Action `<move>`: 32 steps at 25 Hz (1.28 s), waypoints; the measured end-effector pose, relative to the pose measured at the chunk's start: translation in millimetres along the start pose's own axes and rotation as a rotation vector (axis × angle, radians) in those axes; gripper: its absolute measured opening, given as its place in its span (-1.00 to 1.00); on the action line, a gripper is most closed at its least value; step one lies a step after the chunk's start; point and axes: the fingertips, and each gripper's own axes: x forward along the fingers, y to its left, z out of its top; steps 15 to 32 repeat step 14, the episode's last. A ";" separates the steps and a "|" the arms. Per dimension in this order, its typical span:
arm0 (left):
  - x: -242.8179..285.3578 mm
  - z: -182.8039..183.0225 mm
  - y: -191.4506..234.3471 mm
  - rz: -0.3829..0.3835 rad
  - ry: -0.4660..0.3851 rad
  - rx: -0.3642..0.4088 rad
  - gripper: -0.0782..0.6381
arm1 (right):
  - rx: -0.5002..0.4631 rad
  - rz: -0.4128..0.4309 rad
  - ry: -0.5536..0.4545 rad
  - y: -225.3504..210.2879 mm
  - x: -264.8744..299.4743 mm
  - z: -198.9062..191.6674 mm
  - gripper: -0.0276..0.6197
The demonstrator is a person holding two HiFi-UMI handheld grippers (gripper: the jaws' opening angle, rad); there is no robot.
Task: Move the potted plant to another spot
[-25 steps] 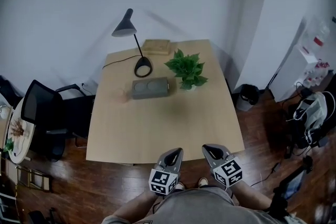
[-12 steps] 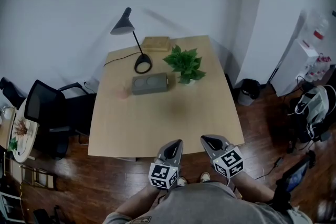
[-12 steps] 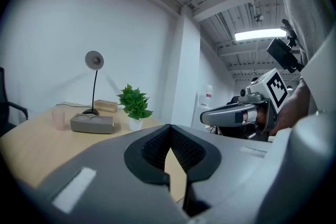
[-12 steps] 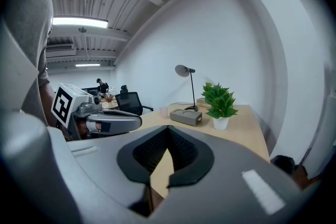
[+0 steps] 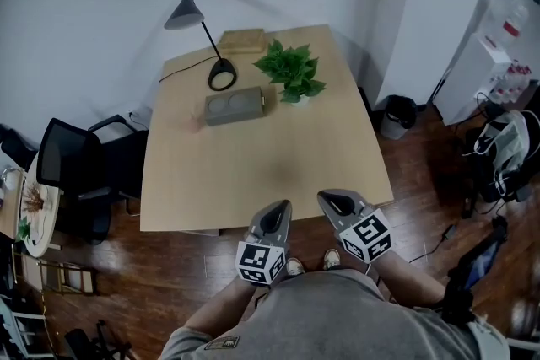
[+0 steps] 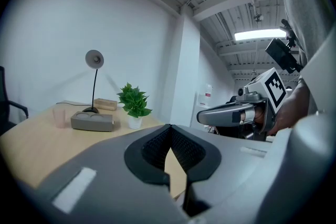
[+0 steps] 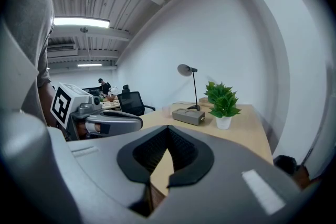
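My left claw (image 6: pixel 169 131) is pressed fully together, pad against pad, with nothing in it. My right claw (image 7: pixel 168 131) is the same: jaws closed on each other and empty. I hold the two side by side in front of my body, close together but not touching. Both are nearly level and dip slightly. They hang over the wooden floor (image 5: pixel 422 181), just short of the near edge of the bench (image 5: pixel 253 173).

In the head view the left claw angles toward 1 o'clock and the right toward 11 o'clock, so the tips lean in toward each other. Each gripper view shows the other claw alongside, gripped in my hand.

The potted plant (image 5: pixel 291 72) is well apart from both claws. It stands upright in its small white pot at the far end of the bench, at about 12 o'clock from my claws.

- At the plant's 9 o'clock, just beside it, lies a grey box (image 5: pixel 234 106) with two round recesses on top.
- At its 10 o'clock is the round base of a black lamp (image 5: pixel 222 77).
- At its 11 o'clock, by the far edge, sits a wooden block (image 5: pixel 243 39).
- A pale pink cup (image 6: pixel 59 117) stands at 9 o'clock of the grey box.
- A black chair (image 5: pixel 67 173) stands off the bench's left side.
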 end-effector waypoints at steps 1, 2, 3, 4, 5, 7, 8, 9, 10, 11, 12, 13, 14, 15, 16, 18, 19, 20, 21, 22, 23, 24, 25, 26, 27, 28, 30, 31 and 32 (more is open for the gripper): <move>-0.3 0.1 -0.3 0.000 0.000 0.000 -0.78 | 0.000 0.001 0.000 0.7 -0.1 0.2 -0.90; -0.7 0.0 -1.1 -0.001 0.001 -0.001 -0.78 | -0.001 0.002 0.000 1.3 -0.5 -0.1 -0.90; -1.1 -0.4 -2.0 -0.002 0.002 -0.001 -0.78 | 0.000 0.002 0.001 1.7 -1.0 -0.7 -0.90; -1.6 -1.0 -2.8 -0.003 0.004 -0.001 -0.78 | 0.000 0.002 0.002 2.2 -1.4 -1.3 -0.90; -2.0 -1.5 -3.3 -0.005 0.006 -0.002 -0.78 | 0.002 0.001 0.002 2.7 -1.7 -1.8 -0.90; -2.6 -2.2 -4.3 -0.008 0.009 -0.003 -0.78 | 0.004 0.000 0.003 3.5 -2.6 -2.4 -0.90; -2.8 -2.5 -5.0 -0.009 0.009 -0.003 -0.78 | 0.004 -0.001 0.003 3.7 -3.2 -2.8 -0.90; -3.0 -2.9 -5.5 -0.010 0.010 -0.003 -0.78 | 0.004 -0.002 0.004 3.9 -3.7 -3.2 -0.90; -3.4 -3.3 -5.7 -0.009 0.009 -0.003 -0.78 | 0.004 -0.002 0.005 4.2 -3.9 -3.8 -0.90; -4.1 -3.7 -5.6 -0.008 0.009 -0.003 -0.78 | 0.003 -0.001 0.006 5.0 -3.7 -4.5 -0.90; -5.0 -4.2 -5.3 -0.007 0.010 -0.003 -0.78 | 0.003 0.001 0.007 6.0 -3.1 -5.3 -0.90; -6.1 -4.8 -4.8 -0.005 0.011 -0.002 -0.78 | 0.004 0.003 0.007 7.3 -2.4 -6.0 -0.90; -7.2 -5.4 -4.3 -0.003 0.012 -0.002 -0.78 | 0.004 0.006 0.008 8.6 -1.6 -6.8 -0.90; -7.2 -5.4 -4.3 -0.003 0.012 -0.002 -0.78 | 0.004 0.006 0.008 8.6 -1.6 -6.8 -0.90; -7.2 -5.4 -4.3 -0.003 0.012 -0.002 -0.78 | 0.004 0.006 0.008 8.6 -1.6 -6.8 -0.90; -7.2 -5.4 -4.3 -0.003 0.012 -0.002 -0.78 | 0.004 0.006 0.008 8.6 -1.6 -6.8 -0.90; -7.2 -5.4 -4.3 -0.003 0.012 -0.002 -0.78 | 0.004 0.006 0.008 8.6 -1.6 -6.8 -0.90; -7.2 -5.4 -4.3 -0.003 0.012 -0.002 -0.78 | 0.004 0.006 0.008 8.6 -1.6 -6.8 -0.90; -7.2 -5.4 -4.3 -0.003 0.012 -0.002 -0.78 | 0.004 0.006 0.008 8.6 -1.6 -6.8 -0.90; -7.2 -5.4 -4.3 -0.003 0.012 -0.002 -0.78 | 0.004 0.006 0.008 8.6 -1.6 -6.8 -0.90; -7.2 -5.4 -4.3 -0.003 0.012 -0.002 -0.78 | 0.004 0.006 0.008 8.6 -1.6 -6.8 -0.90; -7.2 -5.4 -4.3 -0.003 0.012 -0.002 -0.78 | 0.004 0.006 0.008 8.6 -1.6 -6.8 -0.90; -7.2 -5.4 -4.3 -0.003 0.012 -0.002 -0.78 | 0.004 0.006 0.008 8.6 -1.6 -6.8 -0.90; -7.2 -5.4 -4.3 -0.003 0.012 -0.002 -0.78 | 0.004 0.006 0.008 8.6 -1.6 -6.8 -0.90; -7.2 -5.4 -4.3 -0.003 0.012 -0.002 -0.78 | 0.004 0.006 0.008 8.6 -1.6 -6.8 -0.90; -7.2 -5.4 -4.3 -0.003 0.012 -0.002 -0.78 | 0.004 0.006 0.008 8.6 -1.6 -6.8 -0.90; -7.2 -5.4 -4.3 -0.003 0.012 -0.002 -0.78 | 0.004 0.006 0.008 8.6 -1.6 -6.8 -0.90; -7.2 -5.4 -4.3 -0.003 0.012 -0.002 -0.78 | 0.004 0.006 0.008 8.6 -1.6 -6.8 -0.90; -7.2 -5.4 -4.3 -0.003 0.012 -0.002 -0.78 | 0.004 0.006 0.008 8.6 -1.6 -6.8 -0.90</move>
